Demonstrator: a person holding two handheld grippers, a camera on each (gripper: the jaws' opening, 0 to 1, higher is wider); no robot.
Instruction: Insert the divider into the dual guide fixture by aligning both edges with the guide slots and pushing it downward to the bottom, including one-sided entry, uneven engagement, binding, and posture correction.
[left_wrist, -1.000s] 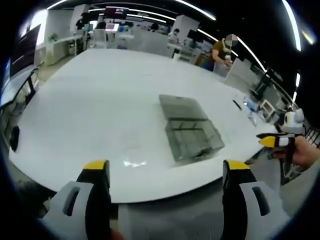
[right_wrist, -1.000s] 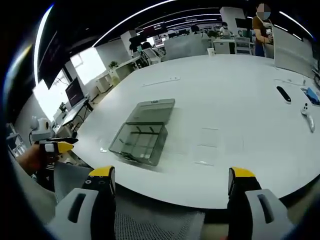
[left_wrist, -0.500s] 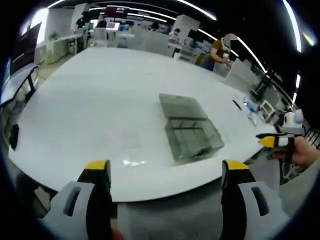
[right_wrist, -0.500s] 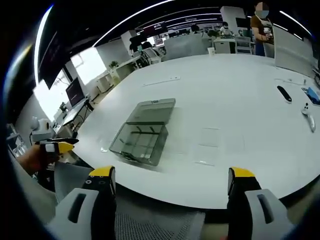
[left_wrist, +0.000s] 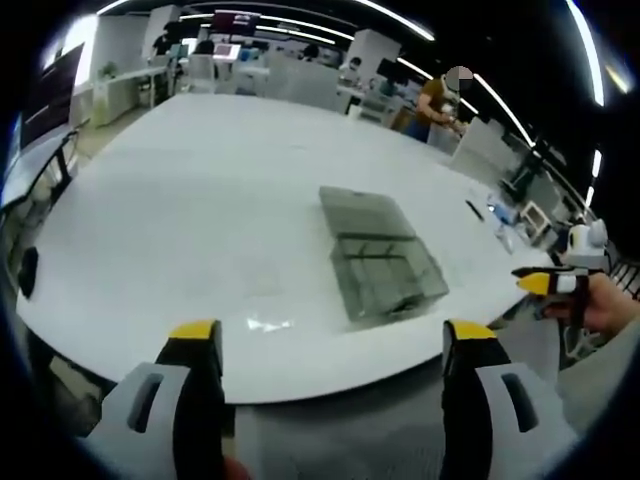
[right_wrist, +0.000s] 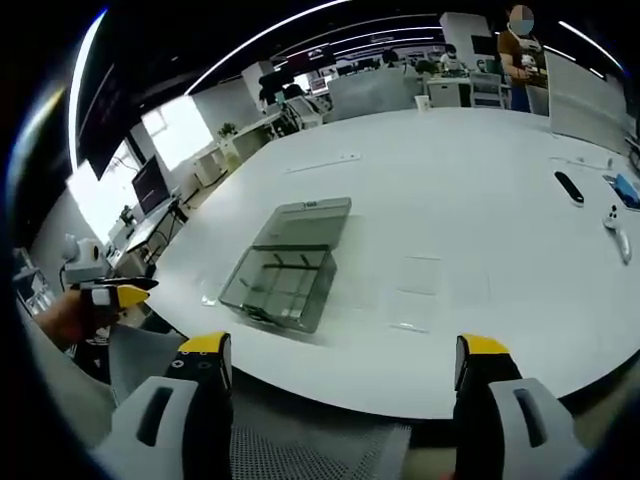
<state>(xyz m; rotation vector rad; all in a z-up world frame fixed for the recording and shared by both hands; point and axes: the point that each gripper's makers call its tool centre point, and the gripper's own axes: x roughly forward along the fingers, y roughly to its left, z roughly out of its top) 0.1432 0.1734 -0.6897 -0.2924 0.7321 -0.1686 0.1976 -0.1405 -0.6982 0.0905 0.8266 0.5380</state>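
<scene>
Now – left gripper (left_wrist: 330, 345) wide, nothing in it | right gripper (right_wrist: 340, 355) wide, nothing in it | box (right_wrist: 285, 268) on table (left_wrist: 200, 200), ahead of both | clear divider (right_wrist: 415, 290) flat, ahead of right gripper – pick it by one edge, keep it level.

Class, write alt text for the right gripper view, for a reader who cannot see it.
A clear plastic box with its lid folded open lies on a large white table, beyond the open, empty jaws of the right gripper. Flat clear sheets lie right of it; the left gripper shows at far left.
</scene>
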